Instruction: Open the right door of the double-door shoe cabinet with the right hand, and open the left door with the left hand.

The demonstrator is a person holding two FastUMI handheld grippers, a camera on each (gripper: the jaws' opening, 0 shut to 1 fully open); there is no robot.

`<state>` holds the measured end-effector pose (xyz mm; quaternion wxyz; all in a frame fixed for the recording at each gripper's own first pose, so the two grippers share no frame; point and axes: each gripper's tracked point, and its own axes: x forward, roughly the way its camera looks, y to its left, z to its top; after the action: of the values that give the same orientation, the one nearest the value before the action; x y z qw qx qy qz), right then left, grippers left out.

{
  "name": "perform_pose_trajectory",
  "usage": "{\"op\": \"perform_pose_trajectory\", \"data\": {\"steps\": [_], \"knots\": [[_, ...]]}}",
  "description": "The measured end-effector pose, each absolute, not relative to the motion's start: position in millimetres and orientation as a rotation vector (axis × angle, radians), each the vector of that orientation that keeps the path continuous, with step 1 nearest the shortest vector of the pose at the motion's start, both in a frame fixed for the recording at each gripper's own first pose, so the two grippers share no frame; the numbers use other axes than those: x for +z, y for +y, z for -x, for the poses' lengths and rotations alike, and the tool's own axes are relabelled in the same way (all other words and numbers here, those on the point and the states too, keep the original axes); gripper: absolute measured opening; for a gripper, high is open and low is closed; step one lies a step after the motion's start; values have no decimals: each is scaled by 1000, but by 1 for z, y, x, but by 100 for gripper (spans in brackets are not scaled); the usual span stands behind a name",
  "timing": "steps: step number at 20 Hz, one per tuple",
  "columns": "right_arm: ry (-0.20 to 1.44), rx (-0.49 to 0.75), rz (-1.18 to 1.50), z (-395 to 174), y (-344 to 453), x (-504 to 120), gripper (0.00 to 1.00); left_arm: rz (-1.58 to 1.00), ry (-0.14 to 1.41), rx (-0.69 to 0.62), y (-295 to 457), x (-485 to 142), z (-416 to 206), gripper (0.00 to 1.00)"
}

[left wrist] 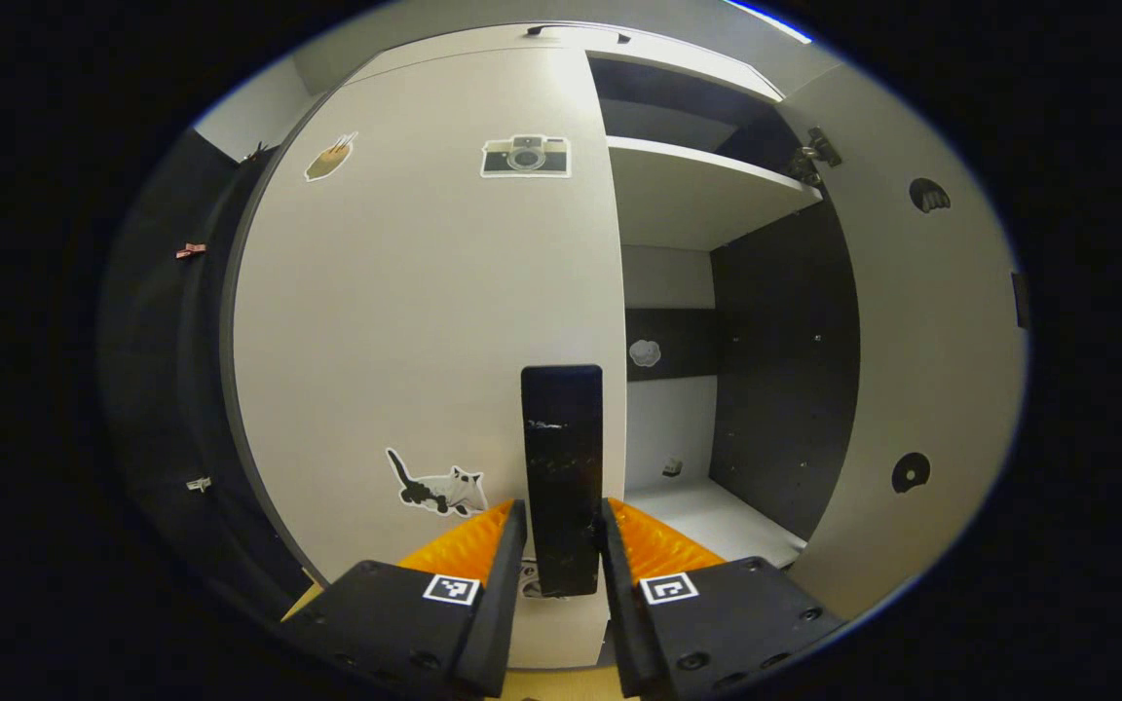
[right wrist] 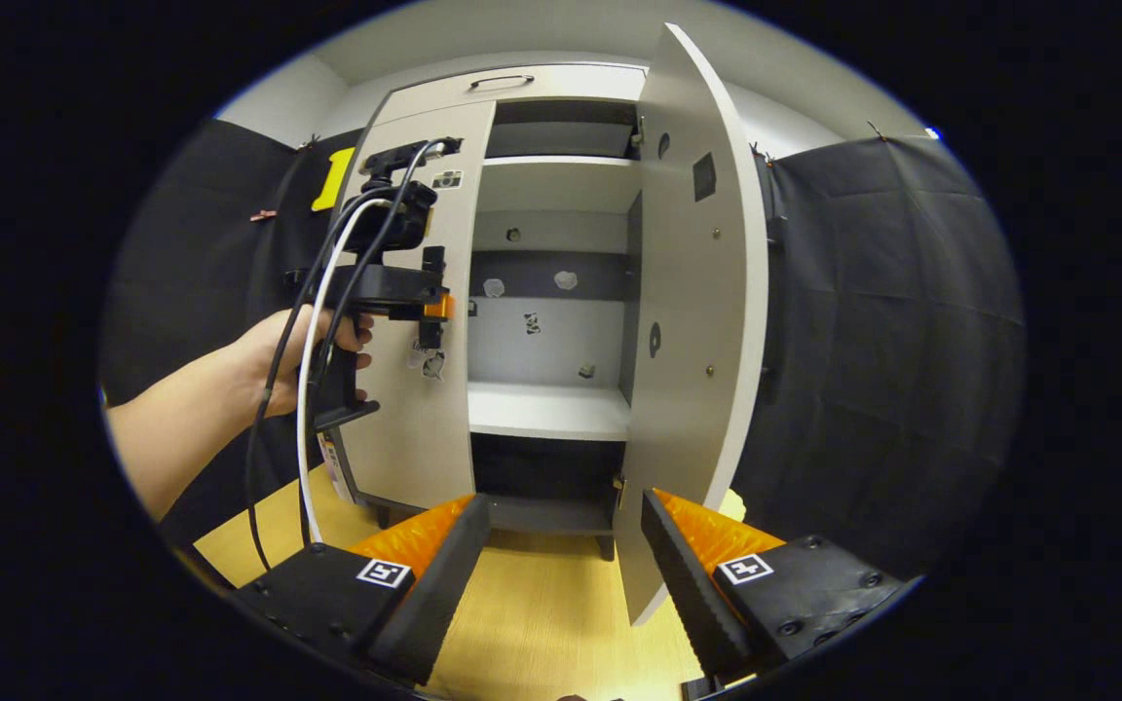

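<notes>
In the left gripper view, the left gripper [left wrist: 564,545] sat nearest, its two ribbed fingers pressed against either side of a flat, glossy black rectangular handle [left wrist: 562,467]. That upright bar handle was fixed at the right edge of the smooth, matte pale grey left door [left wrist: 425,321] of the shoe cabinet. The left door looked closed or nearly so. Small stickers marked it: a cat [left wrist: 439,487] low down, a camera [left wrist: 526,156] near the top, and a third too small to identify. Just right of the handle the cabinet stood open, showing a white shelf [left wrist: 707,190], dark side panels and a pale floor deeper in.

In the right gripper view, the right gripper [right wrist: 566,545] hung with its jaws wide apart, holding nothing, above a yellow wood-grain floor [right wrist: 542,623]. Beyond it, the flat pale grey right door [right wrist: 697,321] was swung open, seen nearly edge-on, its bottom corner between the fingertips. To the left and farther off, a person's hand [right wrist: 303,360] gripped the other gripper at the left door, with black and white cables trailing down. The far interior decorations were hard to make out. Black cloth [right wrist: 873,331] hung in folds to the right.
</notes>
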<state>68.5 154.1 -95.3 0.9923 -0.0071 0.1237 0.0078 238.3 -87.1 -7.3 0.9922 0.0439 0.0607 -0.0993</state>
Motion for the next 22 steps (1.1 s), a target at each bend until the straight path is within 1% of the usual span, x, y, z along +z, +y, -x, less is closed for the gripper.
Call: {"op": "perform_pose_trajectory", "data": {"steps": [1, 3, 6, 9, 11, 13, 17, 22], "knots": [[252, 31, 11, -72, 153, -99, 99, -95, 121, -188, -87, -7, -238, 40], [261, 57, -23, -79, 150, -103, 99, -78, 116, -172, -86, -7, -239, 36], [257, 108, -48, -83, 147, -106, 99, -35, 105, -154, -85, -7, -237, 33], [254, 187, -42, -84, 156, -109, 99, -53, 102, -138, -85, -8, -237, 21], [265, 241, -46, -81, 161, -113, 99, -42, 109, -136, -84, -8, -238, 11], [276, 284, -58, -77, 164, -117, 99, -33, 108, -117, -84, -8, -238, 9], [284, 321, -71, -72, 164, -119, 99, -28, 109, -90, -83, -9, -237, 9], [277, 264, -62, -76, 155, -119, 98, -18, 108, -113, -80, -10, -228, 9]]}}
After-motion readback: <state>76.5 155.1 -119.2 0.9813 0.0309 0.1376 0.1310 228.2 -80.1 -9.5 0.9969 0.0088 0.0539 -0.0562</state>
